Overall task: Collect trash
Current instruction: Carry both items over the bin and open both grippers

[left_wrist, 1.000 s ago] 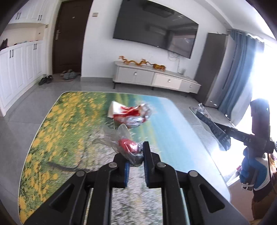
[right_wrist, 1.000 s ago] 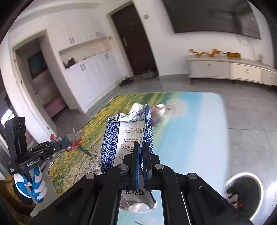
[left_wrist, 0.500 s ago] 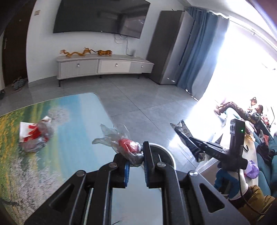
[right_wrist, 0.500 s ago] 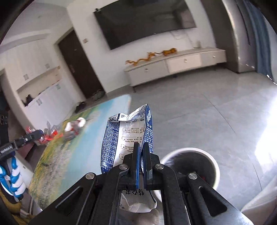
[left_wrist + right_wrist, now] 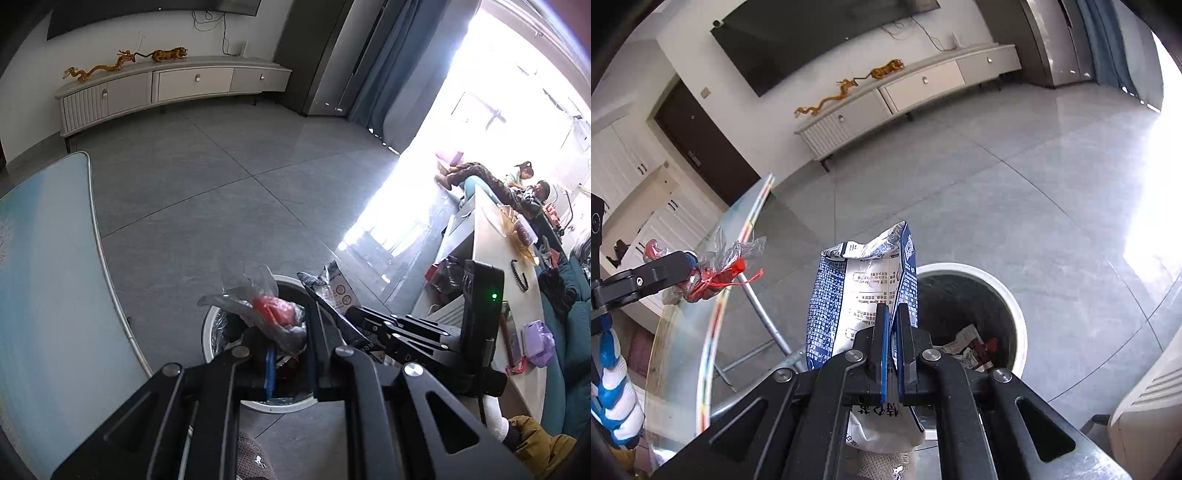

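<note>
The left gripper (image 5: 290, 354) is closed down on a crumpled clear plastic wrapper with red inside (image 5: 273, 314), its jaws only a narrow gap apart with the wrapper bunched between the pads. The right gripper (image 5: 892, 343) is pinched almost fully together on a blue-and-white snack bag (image 5: 862, 295), which stands upright above the fingertips and hangs out below them.

Both loads hang over or just beside the round white-rimmed trash bin (image 5: 1015, 314) on the floor. In the right wrist view the bin sits just right of the bag, with paper scraps and red bits in it; in the left wrist view the wrapper hangs over the bin's far rim.

To the left runs the curved edge of the glass-topped table (image 5: 99, 240), close to the bin, with its metal legs (image 5: 764, 314) showing beneath. Beyond the bin the grey tiled floor (image 5: 997, 166) lies open as far as the long low cabinet (image 5: 166, 88) on the far wall.

The bag carries dense small print, too fine to read; a few large characters show upside down on its lower end.
</note>
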`<state>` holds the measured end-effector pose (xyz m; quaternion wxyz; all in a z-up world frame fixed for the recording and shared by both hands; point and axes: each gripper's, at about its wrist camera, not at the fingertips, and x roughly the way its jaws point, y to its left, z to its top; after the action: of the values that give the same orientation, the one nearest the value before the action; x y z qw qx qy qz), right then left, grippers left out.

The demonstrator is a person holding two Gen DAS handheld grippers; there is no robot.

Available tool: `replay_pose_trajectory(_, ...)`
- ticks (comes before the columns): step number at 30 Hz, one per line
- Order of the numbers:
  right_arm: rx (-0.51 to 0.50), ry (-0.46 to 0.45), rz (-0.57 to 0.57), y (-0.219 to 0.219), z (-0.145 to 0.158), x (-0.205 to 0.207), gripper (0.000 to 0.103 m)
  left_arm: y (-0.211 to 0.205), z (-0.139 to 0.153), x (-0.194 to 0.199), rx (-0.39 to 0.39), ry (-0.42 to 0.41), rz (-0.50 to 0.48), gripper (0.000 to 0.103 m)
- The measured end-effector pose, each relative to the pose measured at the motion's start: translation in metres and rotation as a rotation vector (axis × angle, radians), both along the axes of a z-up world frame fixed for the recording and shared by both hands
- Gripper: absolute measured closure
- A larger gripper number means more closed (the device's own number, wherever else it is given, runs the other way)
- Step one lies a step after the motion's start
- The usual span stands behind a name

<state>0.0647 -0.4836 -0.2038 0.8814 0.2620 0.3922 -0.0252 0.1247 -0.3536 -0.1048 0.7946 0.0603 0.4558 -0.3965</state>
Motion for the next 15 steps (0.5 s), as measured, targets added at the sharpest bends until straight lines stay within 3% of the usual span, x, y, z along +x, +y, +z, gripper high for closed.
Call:
replay_pose_trajectory(7, 0.009, 0.055, -0.009, -0.013, -0.031, 0.018, 0.099, -0.028, -0.026, 0.006, 0.057, 0.027, -0.006, 0.089)
replay_pose_trajectory(15, -0.019, 0.102, -0.013, -0.012, -0.048, 0.033, 0.092, -0.039, -0.043, 0.021, 0.040, 0.112, -0.014, 0.084)
